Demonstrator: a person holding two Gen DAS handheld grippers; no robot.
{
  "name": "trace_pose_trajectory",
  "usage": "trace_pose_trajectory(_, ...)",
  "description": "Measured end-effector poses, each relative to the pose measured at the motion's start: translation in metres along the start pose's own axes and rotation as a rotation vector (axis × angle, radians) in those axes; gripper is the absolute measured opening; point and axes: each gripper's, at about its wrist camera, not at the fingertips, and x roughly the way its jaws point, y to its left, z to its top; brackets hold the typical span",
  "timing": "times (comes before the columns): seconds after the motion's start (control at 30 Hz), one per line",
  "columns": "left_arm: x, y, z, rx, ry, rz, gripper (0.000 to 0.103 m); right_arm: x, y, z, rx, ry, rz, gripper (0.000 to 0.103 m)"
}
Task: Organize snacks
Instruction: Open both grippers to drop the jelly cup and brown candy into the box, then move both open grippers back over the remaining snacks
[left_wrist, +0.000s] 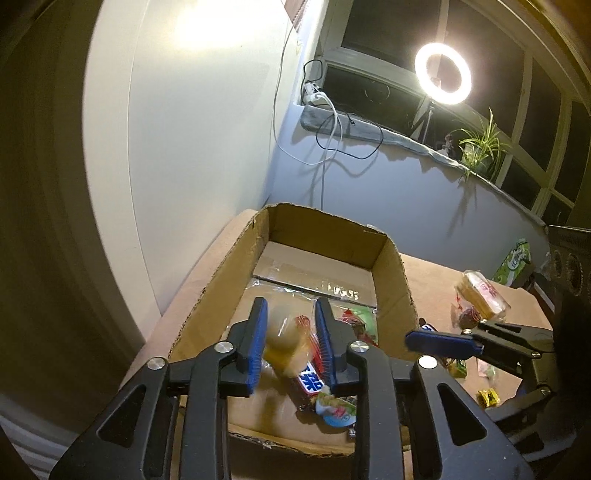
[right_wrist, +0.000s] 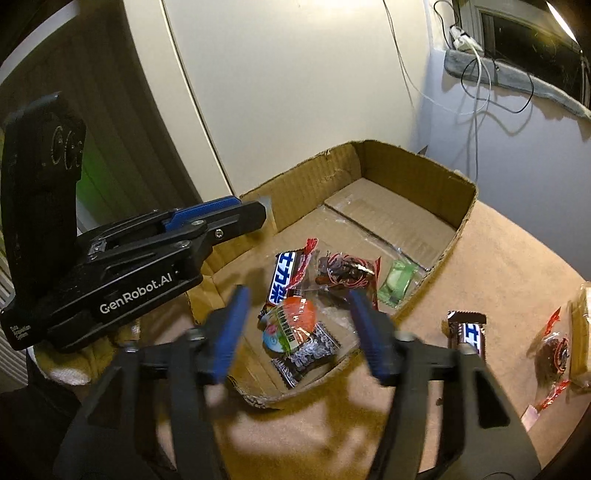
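From the left wrist camera, the left gripper (left_wrist: 291, 334) hangs over the near end of an open cardboard box (left_wrist: 391, 291). Its blue jaws stand a little apart, and a blurry yellow snack (left_wrist: 282, 345) sits in the gap; I cannot tell if the pads touch it. More snacks lie below in the box, like a blue candy bar (left_wrist: 308, 382). The right gripper (left_wrist: 441, 341) shows side-on at the right, past the box wall. A wrapped cake (left_wrist: 480, 297) lies on the table (left_wrist: 436, 273).

From the right wrist camera, the right gripper (right_wrist: 301, 325) has its jaws wide apart, holding nothing. It hangs above the box (right_wrist: 417, 177), over an orange and green packet (right_wrist: 291, 321). A second candy bar (right_wrist: 467, 330) lies outside on the table (right_wrist: 498, 258).
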Motion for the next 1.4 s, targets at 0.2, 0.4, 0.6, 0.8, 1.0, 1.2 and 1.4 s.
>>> trace_pose_trajectory(0.2,-0.001,0.001,0.001,-0.011,-0.005,-0.006,0.036,-0.010,-0.004,-0.001,-0.002,-0.011,-0.010,0.066)
trace_pose_trajectory(0.4,-0.004,-0.008,0.002,-0.001,-0.014,-0.029,0.036,-0.029,-0.023,-0.003,0.027,-0.034,-0.038,0.066)
trace_pose_trajectory(0.6,-0.006,-0.030,0.003,0.037,-0.013,-0.072,0.036,-0.050,-0.055,-0.011,0.082,-0.045,-0.083,0.066)
trace_pose_trajectory(0.8,-0.006,-0.055,0.002,0.079,-0.009,-0.111,0.036,-0.076,-0.093,-0.025,0.151,-0.053,-0.136,0.066)
trace_pose_trajectory(1.0,-0.002,-0.083,-0.004,0.129,0.015,-0.150,0.036,-0.093,-0.128,-0.046,0.209,-0.037,-0.173,0.066)
trace_pose_trajectory(1.2,0.005,-0.112,-0.015,0.184,0.059,-0.194,0.036,-0.098,-0.158,-0.074,0.262,0.005,-0.212,0.066)
trace_pose_trajectory(1.4,0.014,-0.137,-0.030,0.234,0.124,-0.247,0.036,-0.099,-0.169,-0.102,0.284,0.043,-0.220,0.062)
